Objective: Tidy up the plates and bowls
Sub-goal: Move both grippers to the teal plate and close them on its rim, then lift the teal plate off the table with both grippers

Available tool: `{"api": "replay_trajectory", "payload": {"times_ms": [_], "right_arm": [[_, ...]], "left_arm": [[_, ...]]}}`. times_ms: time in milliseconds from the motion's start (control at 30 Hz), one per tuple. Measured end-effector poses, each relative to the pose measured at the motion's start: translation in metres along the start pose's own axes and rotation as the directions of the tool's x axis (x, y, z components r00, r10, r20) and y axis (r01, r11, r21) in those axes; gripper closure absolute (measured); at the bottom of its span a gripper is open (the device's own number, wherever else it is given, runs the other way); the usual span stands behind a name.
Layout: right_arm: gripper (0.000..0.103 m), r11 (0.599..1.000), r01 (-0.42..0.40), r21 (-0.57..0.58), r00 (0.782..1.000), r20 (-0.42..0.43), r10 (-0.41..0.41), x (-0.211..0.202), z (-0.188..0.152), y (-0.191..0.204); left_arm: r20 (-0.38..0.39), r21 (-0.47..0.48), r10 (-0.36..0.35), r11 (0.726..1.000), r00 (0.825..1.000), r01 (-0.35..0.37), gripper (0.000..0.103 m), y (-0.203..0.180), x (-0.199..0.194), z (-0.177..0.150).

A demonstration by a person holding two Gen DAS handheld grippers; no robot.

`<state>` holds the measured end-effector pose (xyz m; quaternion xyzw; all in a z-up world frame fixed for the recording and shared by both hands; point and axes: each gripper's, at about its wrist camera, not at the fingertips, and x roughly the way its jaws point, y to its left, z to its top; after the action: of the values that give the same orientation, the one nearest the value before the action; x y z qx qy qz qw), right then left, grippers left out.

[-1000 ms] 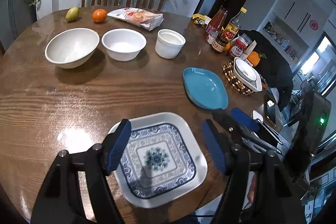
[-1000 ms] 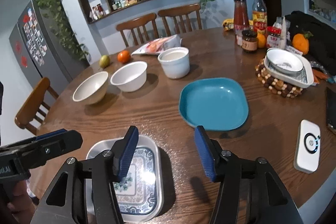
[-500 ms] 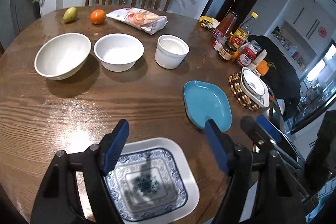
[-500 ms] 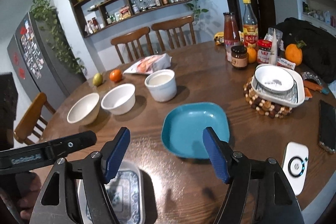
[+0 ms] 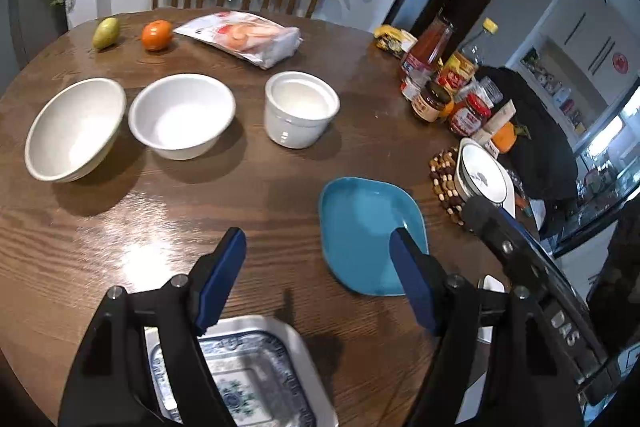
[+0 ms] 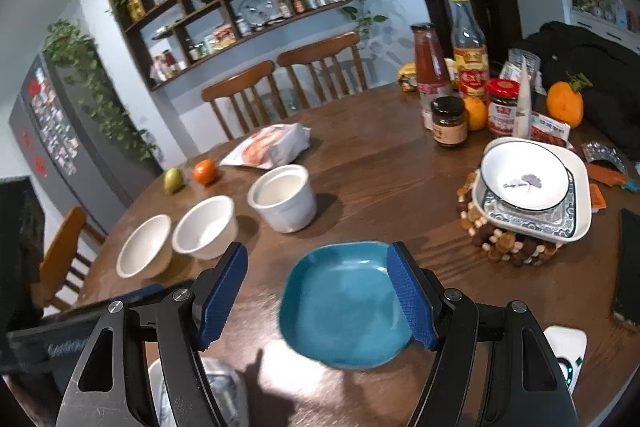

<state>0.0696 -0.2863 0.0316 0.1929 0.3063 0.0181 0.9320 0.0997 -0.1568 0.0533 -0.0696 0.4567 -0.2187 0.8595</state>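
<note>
The teal plate (image 6: 346, 307) lies flat on the wooden desk (image 6: 384, 171), a rounded square with no clear long axis, one corner turned toward the right gripper (image 6: 316, 291). It is a plain glossy blue-green with a shallow raised rim and nothing on it. In the right wrist view it sits directly between and just beyond the two blue fingers (image 6: 408, 295), which stand wide apart and released, holding nothing. The left gripper (image 5: 320, 279) is likewise spread open and empty; in its view the teal plate (image 5: 368, 235) lies ahead and to the right, its near edge partly hidden behind the right-hand finger. Under the left gripper, at the near edge of the desk, lies a square white plate with a blue patterned border (image 5: 248, 375), flat, its sides roughly square to the gripper. Farther back stand three white vessels in a row: a wide bowl (image 5: 74, 129), a second bowl (image 5: 182, 115) just beside it, and a straight-sided cup-like bowl (image 5: 300, 107) a little apart. On the right, on a beaded wooden mat (image 6: 500, 243), a small round white bowl (image 6: 524, 175) is stacked in a patterned square plate (image 6: 560, 215).
</note>
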Motion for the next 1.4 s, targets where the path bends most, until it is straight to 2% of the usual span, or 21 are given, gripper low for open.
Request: {"api": "replay_trajectory", "payload": {"times_ms": [200,333,433,467,600,667,800,967,1067,1167,1400], "right_arm": [[0.030,0.996,-0.014,0.088,0.998,-0.064,0.020,0.027,-0.003,-0.033],[0.030,0.986,-0.059,0.153,0.992,-0.103,0.075,0.043,-0.010,-0.053],[0.031,0.984,-0.040,0.173,0.991,-0.121,0.062,0.052,-0.016,-0.061],[0.034,0.983,-0.038,0.178,0.990,-0.126,0.061,0.054,-0.017,-0.063],[0.041,0.978,-0.052,0.204,0.986,-0.147,0.083,0.062,-0.020,-0.069],[0.053,0.978,-0.043,0.202,0.984,-0.162,0.077,0.066,-0.022,-0.070],[0.057,0.980,-0.033,0.196,0.981,-0.180,0.070,0.072,-0.024,-0.069],[0.069,0.983,0.002,0.184,0.981,-0.192,0.034,0.076,-0.025,-0.070],[0.071,0.982,0.005,0.187,0.979,-0.199,0.033,0.079,-0.027,-0.072],[0.071,0.982,0.002,0.191,0.977,-0.210,0.039,0.081,-0.028,-0.072],[0.071,0.984,0.013,0.177,0.973,-0.227,0.028,0.085,-0.031,-0.072]], "left_arm": [[-0.057,0.032,0.024,0.999,0.998,-0.022,0.030,-0.012,0.038,-0.003],[-0.106,0.028,0.040,0.999,0.994,-0.037,0.031,-0.012,0.061,-0.006],[-0.112,0.022,0.042,0.999,0.993,-0.039,0.032,-0.012,0.070,-0.008],[-0.112,0.024,0.046,0.999,0.993,-0.043,0.032,-0.011,0.072,-0.008],[-0.124,0.035,0.054,0.998,0.991,-0.050,0.041,-0.012,0.079,-0.010],[-0.136,0.036,0.052,0.998,0.989,-0.047,0.045,-0.013,0.083,-0.012],[-0.148,0.048,0.052,0.998,0.988,-0.045,0.055,-0.017,0.091,-0.016],[-0.176,0.045,0.043,0.998,0.983,-0.036,0.064,-0.018,0.099,-0.019],[-0.175,0.041,0.043,0.999,0.984,-0.036,0.067,-0.018,0.100,-0.019],[-0.180,0.043,0.041,0.999,0.983,-0.034,0.077,-0.018,0.102,-0.020],[-0.188,0.046,0.050,0.998,0.981,-0.042,0.082,-0.018,0.106,-0.021]]}}
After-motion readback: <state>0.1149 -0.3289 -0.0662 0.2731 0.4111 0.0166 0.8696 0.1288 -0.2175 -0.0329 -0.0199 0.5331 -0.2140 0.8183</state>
